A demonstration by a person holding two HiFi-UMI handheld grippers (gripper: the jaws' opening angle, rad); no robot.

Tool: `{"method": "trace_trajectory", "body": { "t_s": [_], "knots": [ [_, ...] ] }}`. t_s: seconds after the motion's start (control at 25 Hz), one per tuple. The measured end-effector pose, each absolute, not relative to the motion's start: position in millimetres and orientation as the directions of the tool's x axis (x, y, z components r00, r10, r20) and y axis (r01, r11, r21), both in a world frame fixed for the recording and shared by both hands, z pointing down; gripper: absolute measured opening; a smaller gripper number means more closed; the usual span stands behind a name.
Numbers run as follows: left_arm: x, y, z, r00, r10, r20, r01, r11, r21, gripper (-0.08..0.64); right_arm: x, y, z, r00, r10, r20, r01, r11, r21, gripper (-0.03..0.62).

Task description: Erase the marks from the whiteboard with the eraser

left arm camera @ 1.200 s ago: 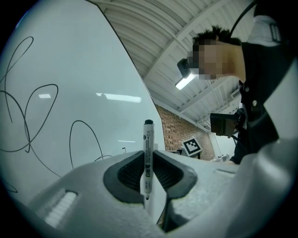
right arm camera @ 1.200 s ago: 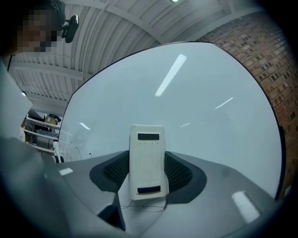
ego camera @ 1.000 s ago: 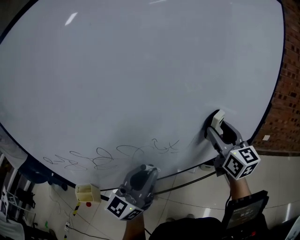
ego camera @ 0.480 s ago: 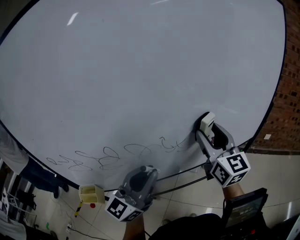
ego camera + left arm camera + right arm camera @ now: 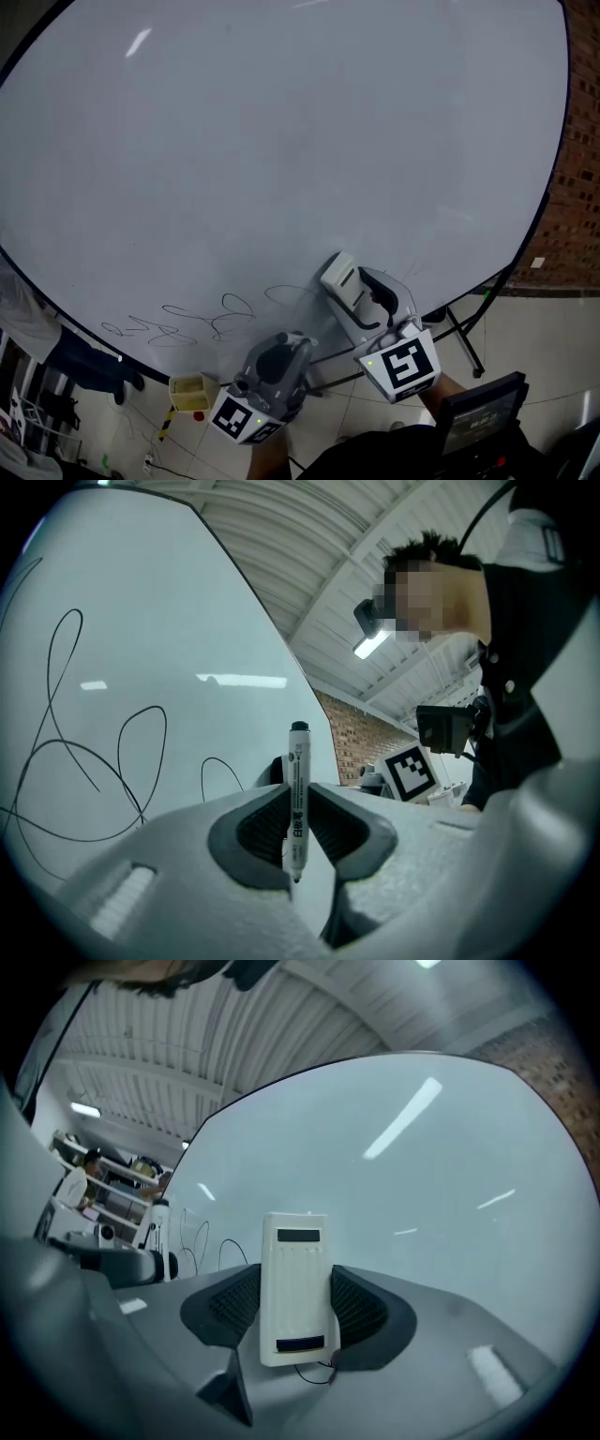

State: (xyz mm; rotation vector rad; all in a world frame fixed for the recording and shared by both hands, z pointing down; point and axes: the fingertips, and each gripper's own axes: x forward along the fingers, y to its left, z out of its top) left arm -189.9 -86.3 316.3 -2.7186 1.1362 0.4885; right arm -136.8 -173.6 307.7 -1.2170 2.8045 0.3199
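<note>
The large whiteboard [image 5: 281, 141] fills the head view. Thin black scribbles [image 5: 178, 323] run along its lower left part and show again as loops [image 5: 84, 752] in the left gripper view. My right gripper [image 5: 349, 291] is shut on a white eraser [image 5: 339, 278], seen also as the white block [image 5: 298, 1283] between its pads, pressed at the board by the right end of the scribbles. My left gripper [image 5: 281, 352] hangs below the board's edge, shut on a white marker [image 5: 297, 799] that stands upright in its jaws.
A brick wall [image 5: 577, 206] stands to the right of the board. A black board stand leg [image 5: 464, 337] crosses the tiled floor. A pale yellow box [image 5: 192, 394] sits low at the left near a shelf rack [image 5: 28, 412].
My right gripper has swept the eraser leftward and down along the board's lower edge. The scribbles at the right end of the line are gone. The left gripper has barely moved.
</note>
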Motion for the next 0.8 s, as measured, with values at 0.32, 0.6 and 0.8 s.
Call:
{"method": "trace_trajectory", "body": {
  "t_s": [0.32,0.6,0.8],
  "knots": [
    [-176.4,-93.5,313.9,0.691,-0.643,-0.331,-0.692,-0.721,-0.043,0.057,-74.4,-198.8,314.3,-0.631,-0.759,-0.16,-0.77,0.638,0.007,0.239],
    [-166.4,-95.7,316.3,0.697,-0.642,-0.32,-0.687,-0.726,-0.039,0.057,11.8,-231.9,317.7,-0.494,-0.854,-0.165,-0.861,0.507,-0.047,0.239],
    [-170.3,-93.2,319.1,0.687,-0.653,-0.32,-0.696,-0.718,-0.029,0.057,34.7,-239.9,320.6,-0.432,-0.885,-0.174,-0.88,0.456,-0.132,0.239]
  ]
}}
